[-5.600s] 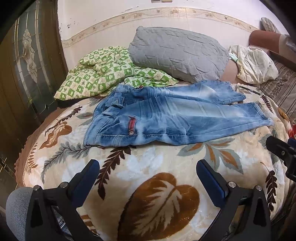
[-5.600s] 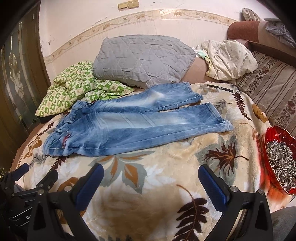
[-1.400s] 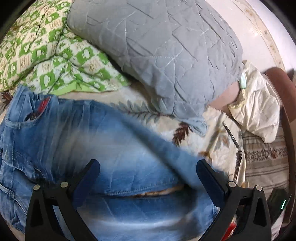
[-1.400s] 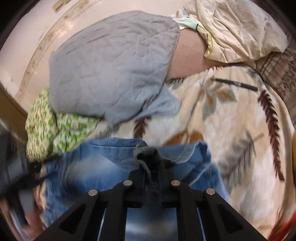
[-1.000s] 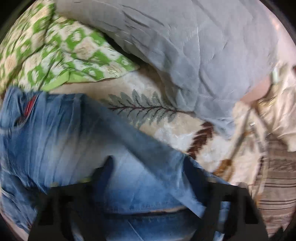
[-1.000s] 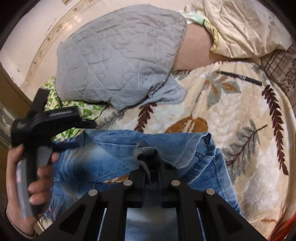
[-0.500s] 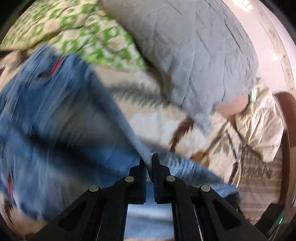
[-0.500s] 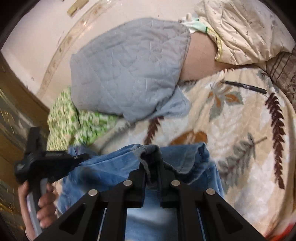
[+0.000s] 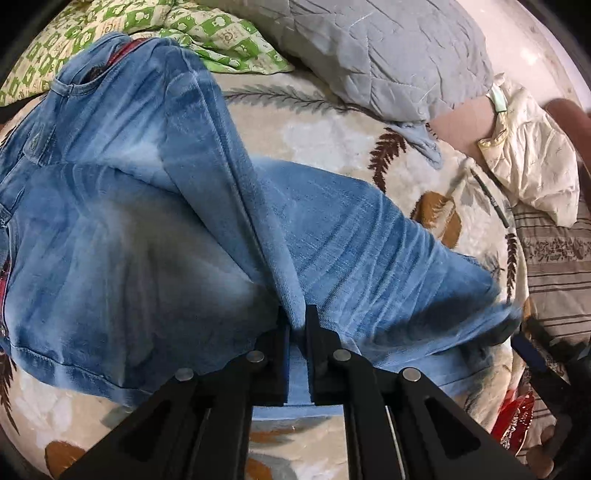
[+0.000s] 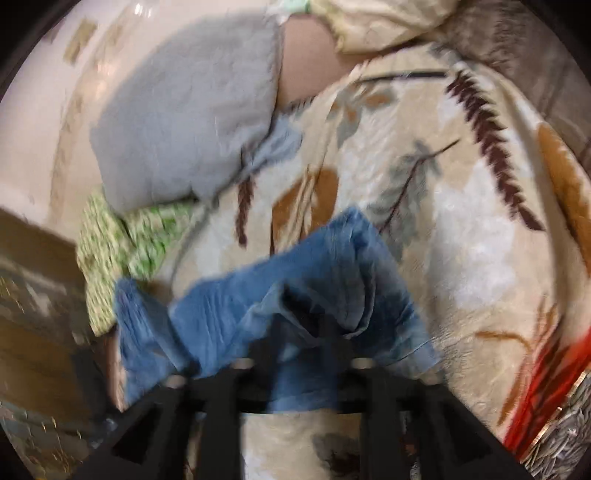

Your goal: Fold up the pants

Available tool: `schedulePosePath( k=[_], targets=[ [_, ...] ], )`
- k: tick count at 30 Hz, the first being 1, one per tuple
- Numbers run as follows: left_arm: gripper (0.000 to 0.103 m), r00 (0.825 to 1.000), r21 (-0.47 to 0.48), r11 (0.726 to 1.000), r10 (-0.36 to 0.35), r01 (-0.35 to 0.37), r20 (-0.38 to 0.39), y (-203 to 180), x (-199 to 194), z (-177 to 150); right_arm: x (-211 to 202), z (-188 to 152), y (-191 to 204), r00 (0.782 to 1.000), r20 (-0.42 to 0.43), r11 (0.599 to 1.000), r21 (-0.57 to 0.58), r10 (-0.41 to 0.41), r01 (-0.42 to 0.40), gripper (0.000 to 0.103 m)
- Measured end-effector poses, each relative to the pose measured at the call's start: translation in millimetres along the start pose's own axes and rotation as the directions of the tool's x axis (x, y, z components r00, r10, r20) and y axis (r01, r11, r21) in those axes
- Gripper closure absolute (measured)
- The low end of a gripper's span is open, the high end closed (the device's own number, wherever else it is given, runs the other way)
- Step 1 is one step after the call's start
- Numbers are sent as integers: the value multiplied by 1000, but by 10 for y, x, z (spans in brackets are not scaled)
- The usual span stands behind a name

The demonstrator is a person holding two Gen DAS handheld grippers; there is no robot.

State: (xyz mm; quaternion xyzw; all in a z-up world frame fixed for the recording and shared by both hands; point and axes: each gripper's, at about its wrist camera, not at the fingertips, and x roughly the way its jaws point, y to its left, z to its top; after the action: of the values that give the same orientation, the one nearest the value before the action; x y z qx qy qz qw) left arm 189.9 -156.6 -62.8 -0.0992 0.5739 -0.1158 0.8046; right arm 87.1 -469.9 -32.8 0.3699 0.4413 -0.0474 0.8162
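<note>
Your left tongs [image 9: 295,325] are pinched tight on a ridge of the jeans [image 9: 129,221], 1 pair, lying on the bed's leaf-print blanket [image 9: 325,129]. From that pinch the denim fans out ahead: the waistband sits far left by the green checked quilt [image 9: 184,33], and the long axis runs left to right toward the hem end at your right hand. The gray pillow [image 9: 388,48], 1 only, and the cream bundle [image 9: 532,155] lie beyond the pants. Your right tongs [image 10: 303,332] are opening, jaws blurred, with the bunched hem [image 10: 354,266] between them but no longer clearly pressed. Judging by this, the left hand is nearer the leg's middle and must carry the lifted leg onto the other, keeping the seams parallel. 1 red dish of seeds [image 10: 565,417] sits far right
</note>
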Motion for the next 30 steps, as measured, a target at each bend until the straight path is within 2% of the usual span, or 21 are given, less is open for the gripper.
schedulePosePath(
  k=[1, 3, 5, 7, 9, 11, 13, 14, 15, 17, 18, 19, 22, 23, 25, 26, 27, 30],
  targets=[
    [94, 1000, 5, 1000, -4, 4, 0, 11, 0, 0, -72, 35, -8, 999, 41, 1000, -1, -8, 8, 13],
    [94, 1000, 17, 1000, 5, -5, 0, -16, 11, 14, -122, 84, -48, 998, 63, 1000, 12, 8, -8, 13],
    [94, 1000, 16, 1000, 5, -5, -18, -17, 33, 17, -15, 93, -135, 999, 9, 997, 64, 51, -52, 14],
    [94, 1000, 14, 1000, 1, -1, -25, -19, 54, 18, 144, 57, -198, 997, -57, 996, 81, 46, -41, 16],
    [92, 999, 13, 1000, -4, 5, -37, 6, 61, 21, 298, 61, -178, 995, -95, 999, 50, -4, 9, 28],
    [83, 999, 4, 1000, -10, 10, -37, 15, 82, 37, 445, 117, -143, 994, -105, 999, 11, -36, 37, 38],
    [77, 999, -4, 1000, -14, 13, -31, 45, 63, 53, 662, 178, -135, 986, -141, 996, -16, -85, 84, 48],
    [77, 999, -7, 1000, -18, 18, -30, 55, 64, 63, 747, 190, -143, 983, -159, 996, -17, -88, 86, 56],
    [77, 999, -12, 1000, -22, 21, -25, 70, 64, 72, 851, 186, -141, 978, -180, 995, -26, -102, 99, 69],
    [81, 1000, -8, 1000, -14, 14, -23, 70, 72, 84, 899, 193, -118, 976, -179, 992, -35, -125, 121, 85],
    [97, 999, -6, 1000, -30, 30, -29, 71, 72, 88, 879, 213, -81, 979, -166, 992, -45, -122, 116, 89],
    [99, 998, -6, 999, -54, 54, -26, 59, 41, 88, 811, 240, -17, 984, -136, 992, -68, -117, 108, 91],
    [99, 997, 2, 998, -64, 64, 51, -11, -222, 45, 528, 327, 196, 997, -23, 987, -145, -74, 70, 94],
    [99, 991, -9, 995, -98, 99, 88, -26, -380, 5, 408, 364, 267, 999, 26, 984, -170, -48, 52, 94],
    [99, 978, -27, 989, -143, 149, 154, -35, -619, -94, 309, 428, 350, 997, 73, 975, -218, -28, 44, 94],
    [99, 970, -37, 985, -162, 171, 180, -44, -695, -186, 322, 450, 388, 997, 75, 968, -246, -25, 43, 94],
    [99, 971, -38, 985, -161, 170, 177, -72, -680, -278, 376, 464, 387, 997, 73, 962, -267, -37, 56, 94],
    [99, 988, 13, 995, -97, 96, 122, -188, -361, -465, 784, 471, 167, 993, -46, 970, -222, -109, 96, 94]
  ],
)
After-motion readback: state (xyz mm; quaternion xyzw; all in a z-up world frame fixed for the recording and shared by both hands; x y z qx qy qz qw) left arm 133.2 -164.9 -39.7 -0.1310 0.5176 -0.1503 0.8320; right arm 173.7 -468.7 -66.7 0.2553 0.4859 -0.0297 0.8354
